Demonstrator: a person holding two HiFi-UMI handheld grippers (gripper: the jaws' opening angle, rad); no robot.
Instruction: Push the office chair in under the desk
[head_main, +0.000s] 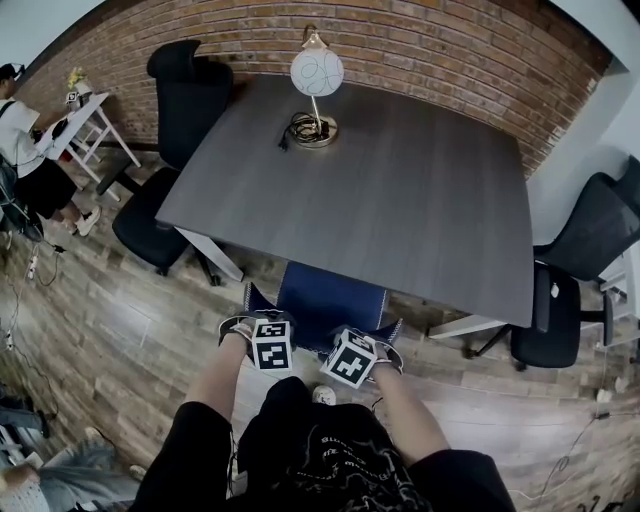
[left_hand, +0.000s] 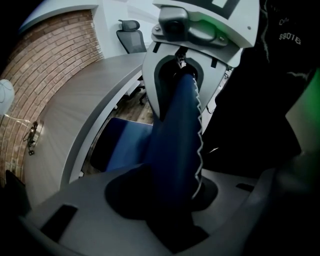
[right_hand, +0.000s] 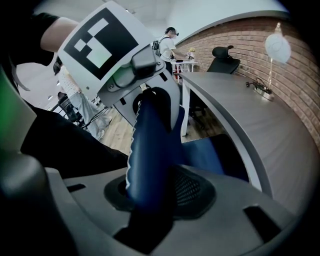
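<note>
Red brick wall (head_main: 430, 50) is seen running behind a grey worktop (head_main: 420, 200), on which a lamp (head_main: 317, 75) is set at the far side. At the near edge of the worktop the blue office chair (head_main: 330, 295) is placed, between the two white legs (head_main: 215, 255) of the worktop.

The left hand-held gripper (head_main: 270, 338) is closed part-way on the top of the backrest (left_hand: 175, 130), which is clamped between its jaws. The right hand-held gripper (head_main: 352, 352) is closed in the same manner on the backrest, just to the right of the other. Both are pointed steeply down.

From above, the fingertips are covered by the marker cubes, and the grip is made out only in the gripper views. The chair's base and wheels are hidden. The seat (left_hand: 122, 145) is seen passing beneath the worktop's edge; how far it reaches under cannot be told.

Bare wooden floor (head_main: 120, 330) is left open on either side of the chair, up to the white legs. One black chair (head_main: 185, 100) is drawn up at the left edge of the worktop, and another (head_main: 590, 240) at the right edge, both well apart from the blue one. A person (head_main: 25, 150) is cut off at the far left.
</note>
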